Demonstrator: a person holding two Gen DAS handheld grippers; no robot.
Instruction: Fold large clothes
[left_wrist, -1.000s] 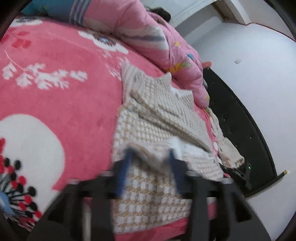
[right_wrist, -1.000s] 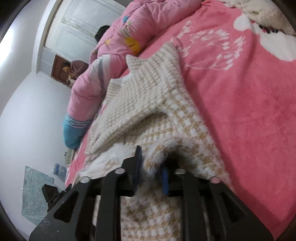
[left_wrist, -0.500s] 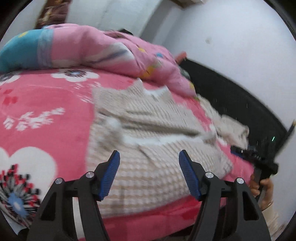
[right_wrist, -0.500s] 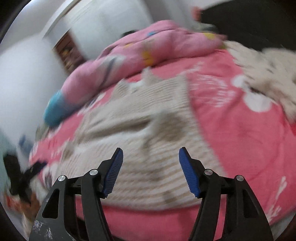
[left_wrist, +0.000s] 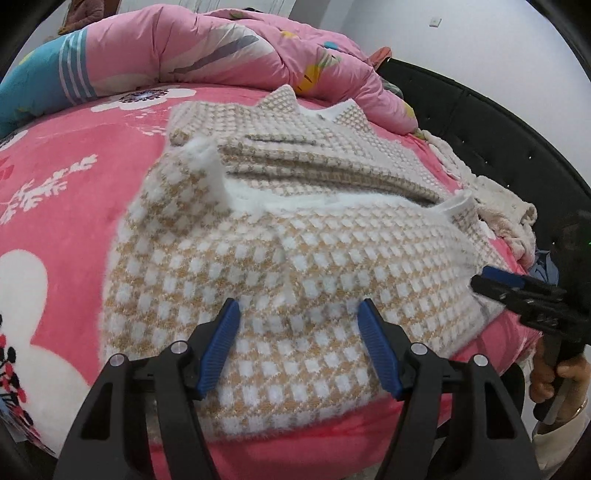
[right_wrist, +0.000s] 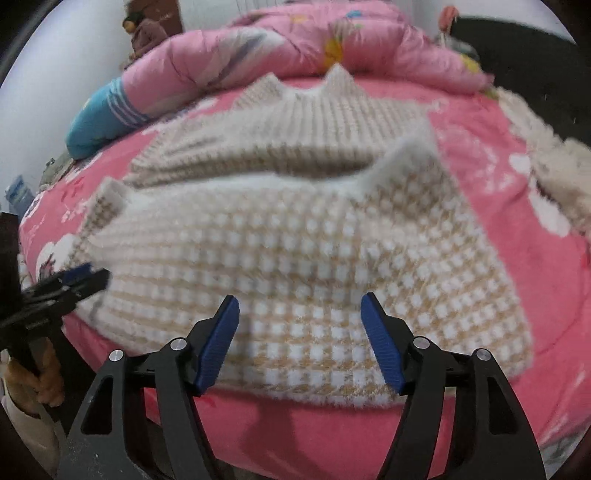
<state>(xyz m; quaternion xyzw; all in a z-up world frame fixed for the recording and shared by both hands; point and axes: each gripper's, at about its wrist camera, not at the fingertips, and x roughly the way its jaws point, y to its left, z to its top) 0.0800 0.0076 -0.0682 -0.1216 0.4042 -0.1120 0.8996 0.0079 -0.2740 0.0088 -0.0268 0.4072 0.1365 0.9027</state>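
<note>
Checked beige-and-white knit sweater (left_wrist: 303, 258) lies folded on the pink floral bed blanket (left_wrist: 74, 192), near the bed's front edge; lower part doubled up over the body, white fleecy lining showing along the fold line. Collar points stick up at the far end, toward the rumpled pink quilt (left_wrist: 207, 48) heaped along the back. Left tool (left_wrist: 297, 347) hangs over the near hem of the sweater, jaws spread, nothing between the blue pads (left_wrist: 218, 350). Right tool (right_wrist: 299, 341) likewise over the near hem, jaws just opened wider and standing apart, pads clear of the fabric. Each tool shows at the edge of the other's view, held in a hand (left_wrist: 554, 373). A cream fluffy garment (left_wrist: 506, 210) lies beside the sweater, by the black headboard (left_wrist: 491, 122).
</note>
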